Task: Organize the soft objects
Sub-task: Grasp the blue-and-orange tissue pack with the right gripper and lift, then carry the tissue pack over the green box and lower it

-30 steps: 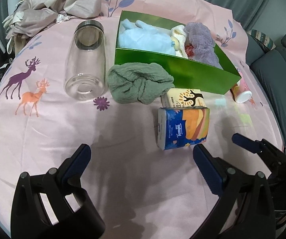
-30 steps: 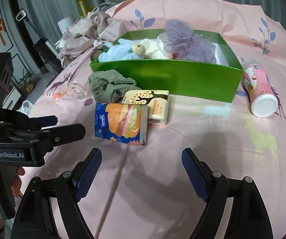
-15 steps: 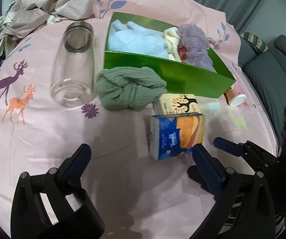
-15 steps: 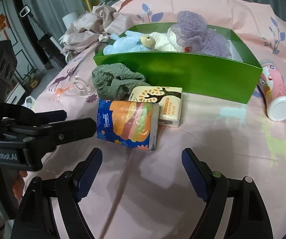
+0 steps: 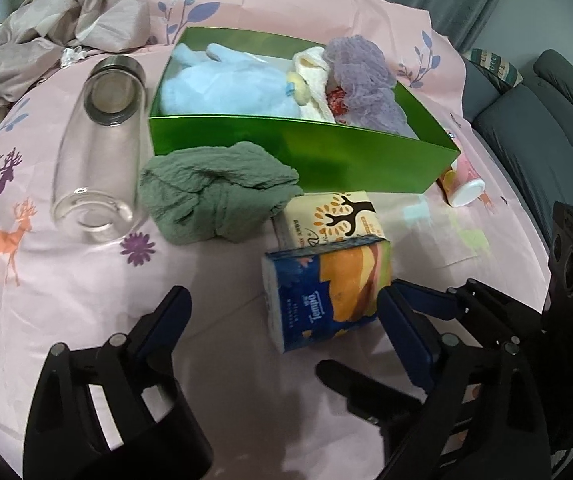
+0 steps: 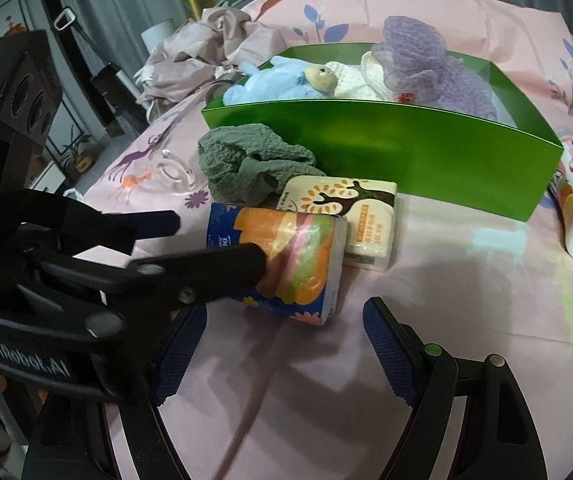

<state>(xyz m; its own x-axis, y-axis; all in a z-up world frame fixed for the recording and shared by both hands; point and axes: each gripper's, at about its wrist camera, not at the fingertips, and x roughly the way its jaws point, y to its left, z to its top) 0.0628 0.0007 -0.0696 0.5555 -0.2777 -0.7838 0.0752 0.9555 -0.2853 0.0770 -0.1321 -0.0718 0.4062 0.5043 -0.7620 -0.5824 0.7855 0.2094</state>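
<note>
The blue and orange Tempo tissue pack (image 5: 326, 292) lay on its side on the pink printed tablecloth (image 5: 66, 292), in front of the long green cardboard box (image 5: 306, 152). In the left wrist view its long axis ran roughly left to right across the picture, with the white layered end facing left and the orange end toward the right gripper (image 5: 396, 312). The cream tissue pack with a tree print (image 5: 330, 216) lay just behind it, touching it, with its long axis about parallel.

The left gripper (image 5: 282, 320) hovered over the cloth just short of the Tempo pack. Its jaws were closing but stood wide apart; the pack lay ahead of the gap rather than pressed between the pads. The right gripper's jaws were also spread wide with nothing between them, seen in the right wrist view (image 6: 282, 344).

The crumpled grey-green cloth (image 5: 214, 192) rested against the box's front wall, beside the cream pack. A clear glass jar (image 5: 98, 152) lay on its side left of the cloth, its long axis running toward the far side of the table, open mouth nearer the camera. Inside the box lay a light blue plush toy (image 5: 222, 84), a cream knitted piece (image 5: 314, 76) and a purple mesh puff (image 5: 362, 76). A pink cylindrical bottle with a white cap (image 5: 462, 188) lay at the box's right end.
</note>
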